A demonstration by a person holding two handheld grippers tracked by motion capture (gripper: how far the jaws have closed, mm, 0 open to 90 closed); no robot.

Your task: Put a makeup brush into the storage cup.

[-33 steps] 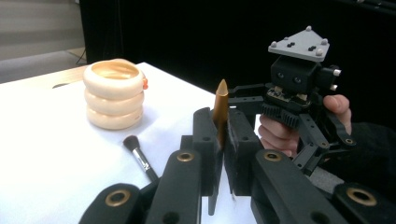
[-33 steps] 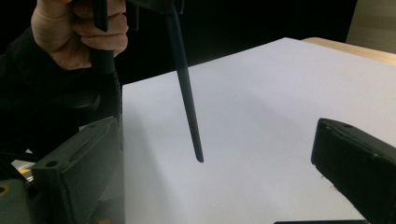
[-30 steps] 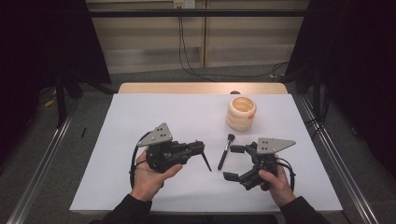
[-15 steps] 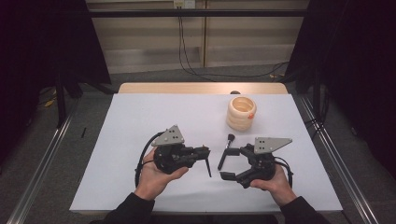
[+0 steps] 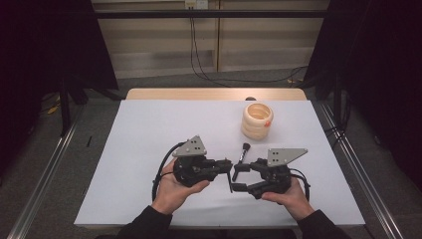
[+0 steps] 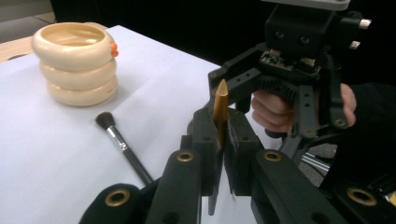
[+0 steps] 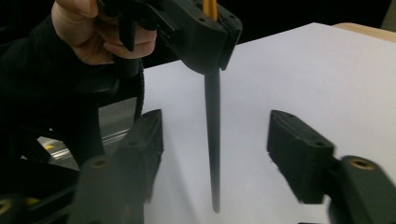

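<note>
Slim black-and-gold brush (image 6: 219, 109) sits clamped in my left gripper (image 6: 219, 154); in the left gripper view its gold tip stands up just above the two closed black jaws at the centre of the frame, and its dark handle runs down between them. In the right gripper view the same brush (image 7: 212, 140) hangs as a thin black shaft down the middle of the frame, coming out of the left gripper (image 7: 201, 32) at the top. It lies in the gap between my right gripper's (image 7: 215, 154) jaws, which have just been closing toward it. Neither pad touches the shaft; white shows on both sides.

From the high view, both grippers meet low and centre, the left gripper (image 5: 226, 167) pointing right and the right gripper (image 5: 239, 177) pointing left, with the brush (image 5: 230, 181) a short dark line between them over the white table cover (image 5: 149, 129).

A second makeup brush (image 5: 241, 157), bristles toward the top of the frame, lies flat just above the grippers. A cream ribbed holder (image 5: 257, 121) stands upper right of centre, well apart from both hands.
</note>
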